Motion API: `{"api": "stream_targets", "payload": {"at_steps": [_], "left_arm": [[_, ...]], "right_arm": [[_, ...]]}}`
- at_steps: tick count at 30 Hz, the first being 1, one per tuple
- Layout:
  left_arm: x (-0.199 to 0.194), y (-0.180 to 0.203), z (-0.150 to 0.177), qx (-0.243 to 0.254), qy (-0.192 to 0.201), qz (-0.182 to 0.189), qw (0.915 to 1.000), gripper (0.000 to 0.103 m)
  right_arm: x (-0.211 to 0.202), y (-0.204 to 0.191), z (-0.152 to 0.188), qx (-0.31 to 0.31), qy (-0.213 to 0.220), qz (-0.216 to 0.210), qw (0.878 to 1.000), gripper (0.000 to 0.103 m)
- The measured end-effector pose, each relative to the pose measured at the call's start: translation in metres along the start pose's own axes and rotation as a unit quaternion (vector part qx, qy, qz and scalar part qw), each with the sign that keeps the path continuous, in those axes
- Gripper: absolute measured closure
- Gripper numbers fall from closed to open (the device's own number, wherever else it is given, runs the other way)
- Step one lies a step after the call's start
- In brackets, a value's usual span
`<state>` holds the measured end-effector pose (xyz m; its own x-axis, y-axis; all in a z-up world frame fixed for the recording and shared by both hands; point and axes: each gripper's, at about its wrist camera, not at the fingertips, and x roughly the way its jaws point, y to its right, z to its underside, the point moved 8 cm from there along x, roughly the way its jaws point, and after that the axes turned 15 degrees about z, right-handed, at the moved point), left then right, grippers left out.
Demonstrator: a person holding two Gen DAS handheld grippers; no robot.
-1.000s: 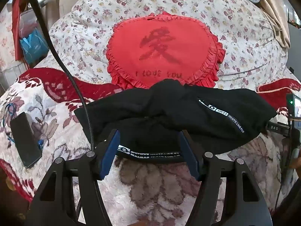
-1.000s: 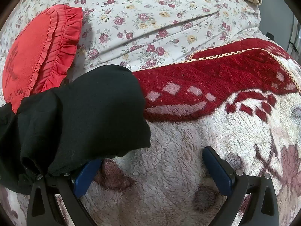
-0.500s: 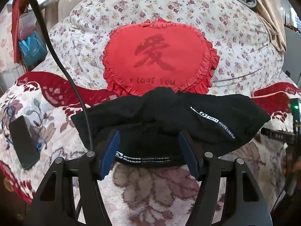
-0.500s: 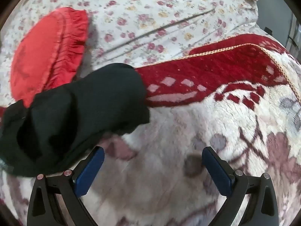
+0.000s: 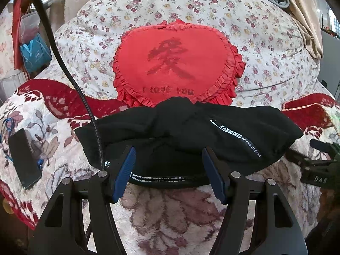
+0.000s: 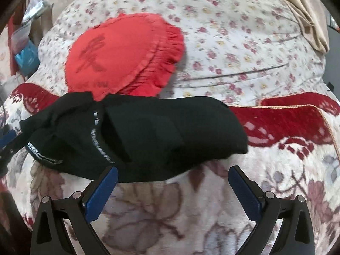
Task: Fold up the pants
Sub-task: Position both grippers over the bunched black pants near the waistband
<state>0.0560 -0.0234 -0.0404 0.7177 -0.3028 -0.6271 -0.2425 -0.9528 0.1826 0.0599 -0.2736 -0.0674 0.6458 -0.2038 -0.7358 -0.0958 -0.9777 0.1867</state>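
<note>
As seen from the left wrist, the left gripper (image 5: 169, 170) stands released, jaws apart at the near hem of the folded black pants (image 5: 187, 136), which lie on the blanket (image 5: 170, 216) before the red cushion (image 5: 176, 63).

From the right wrist, the right gripper (image 6: 173, 186), also released, has drawn back and swung toward the bundle; folding looks essentially complete.

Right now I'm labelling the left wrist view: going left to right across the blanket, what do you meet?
Black phone → black cable → folded black pants, with the left gripper open around their near edge → the right gripper at the right edge.
</note>
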Motion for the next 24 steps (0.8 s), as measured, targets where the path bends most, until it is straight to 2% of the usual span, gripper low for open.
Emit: {"api": "stream_targets", "payload": {"at_steps": [4,17,24], "left_arm": [[-0.002,-0.001,-0.001,-0.002,0.003,-0.002,1.0,0.038],[-0.003,0.001,0.002,-0.002,0.003,-0.003,1.0,0.038],[-0.002,0.004,0.005,0.0,-0.001,-0.004,1.0,0.038]], "right_arm": [[0.003,-0.009,-0.003,0.007,-0.012,-0.017,1.0,0.0],[-0.008,-0.019,-0.007,-0.016,0.003,-0.02,1.0,0.0],[-0.009,-0.019,-0.007,-0.005,0.006,-0.035,0.999,0.0]]}}
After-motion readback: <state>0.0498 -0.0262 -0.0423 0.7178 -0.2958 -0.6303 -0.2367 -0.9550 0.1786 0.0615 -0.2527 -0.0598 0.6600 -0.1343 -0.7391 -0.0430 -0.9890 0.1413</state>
